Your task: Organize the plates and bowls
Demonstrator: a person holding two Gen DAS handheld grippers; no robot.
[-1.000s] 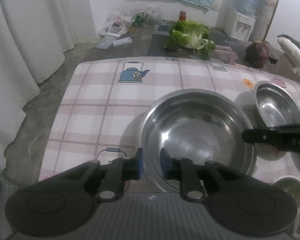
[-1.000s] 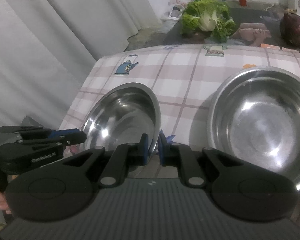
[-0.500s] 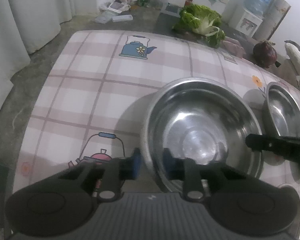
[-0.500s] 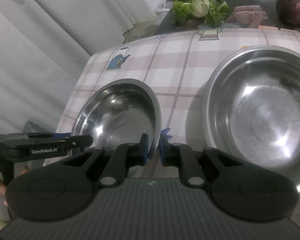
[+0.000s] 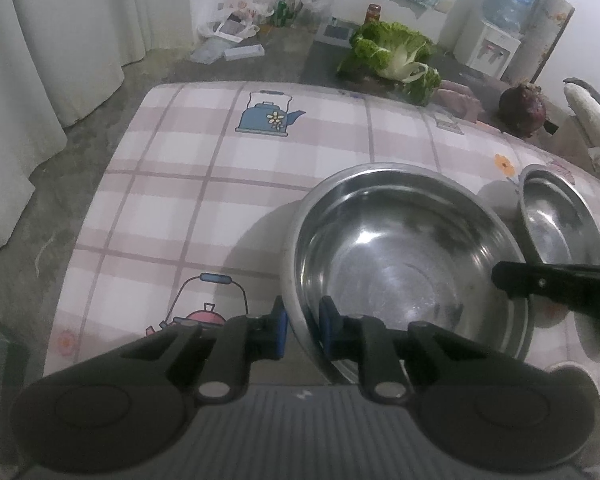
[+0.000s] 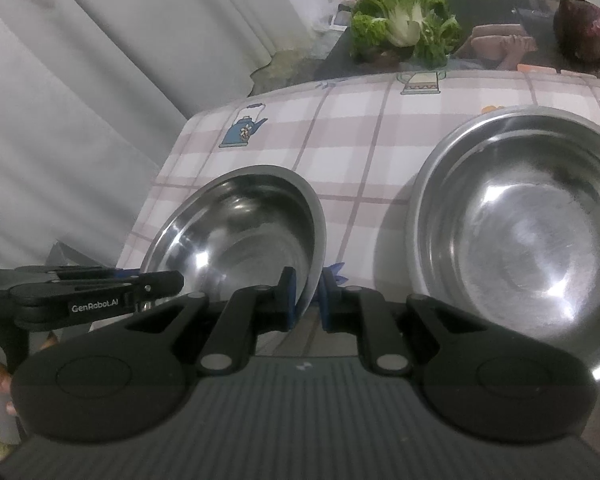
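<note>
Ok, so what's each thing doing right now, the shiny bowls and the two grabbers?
Round shiny steel bowl: empty, pinched at its rim by both grippers.
Second round steel bowl: empty, upright on the checked tablecloth, untouched.
Left gripper: shut on the first bowl's rim.
Right gripper: shut on the same bowl's rim.
Leafy green cabbage: lying past the tablecloth's far edge, untouched.

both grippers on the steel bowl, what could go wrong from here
The left gripper, jaws just closed further, and right gripper pinch only the thin rim of the round steel bowl; it may slip or twist when lifted. The second steel bowl close beside it could get knocked.
</note>
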